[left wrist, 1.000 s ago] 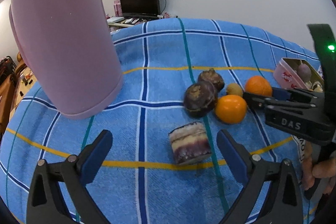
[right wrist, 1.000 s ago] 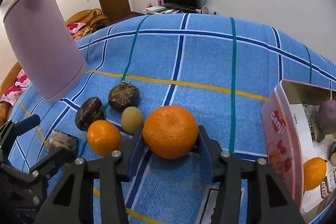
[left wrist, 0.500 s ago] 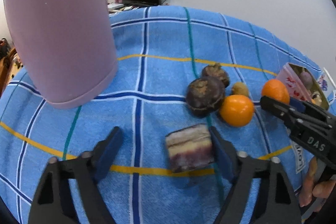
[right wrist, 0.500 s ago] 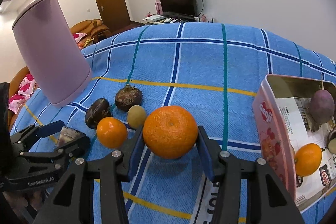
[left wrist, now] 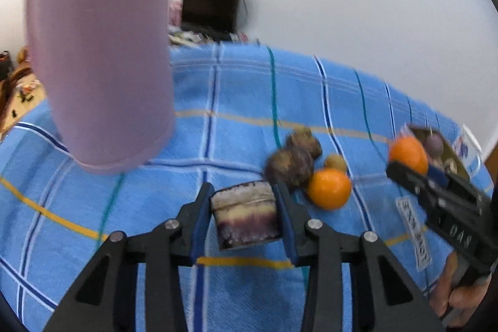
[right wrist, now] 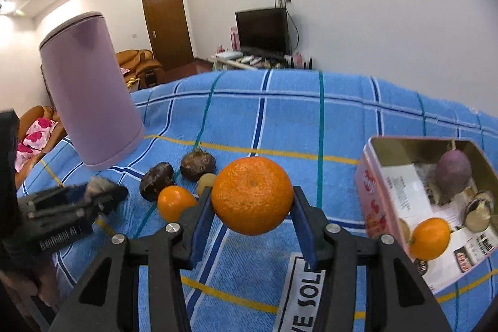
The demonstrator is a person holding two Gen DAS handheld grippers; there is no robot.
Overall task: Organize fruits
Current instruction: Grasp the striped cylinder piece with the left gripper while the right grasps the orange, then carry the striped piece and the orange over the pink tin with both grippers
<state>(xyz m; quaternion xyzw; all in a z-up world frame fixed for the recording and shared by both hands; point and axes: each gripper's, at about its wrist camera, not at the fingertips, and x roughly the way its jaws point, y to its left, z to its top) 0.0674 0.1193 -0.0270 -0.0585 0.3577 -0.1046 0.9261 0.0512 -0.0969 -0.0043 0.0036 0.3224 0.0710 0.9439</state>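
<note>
Large orange (right wrist: pixel 252 195): lower centre of the right view, grasped in the right gripper (right wrist: pixel 252 226) jaws, lifted above the blue checked cloth (right wrist: pixel 280 120). Cut purple fruit chunk (left wrist: pixel 246 215): now clenched between the left gripper (left wrist: pixel 246 220) jaws, which stood wide apart a second ago. Right view alone shows the pink tin (right wrist: pixel 370 176) interior at right: purple fruit, small orange. Loose fruits cluster left of centre, by the pink cylinder (right wrist: pixel 90 101).

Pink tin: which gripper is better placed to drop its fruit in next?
Right. The right gripper is shut on the orange beside the pink tin; the left gripper is farther off.
</note>
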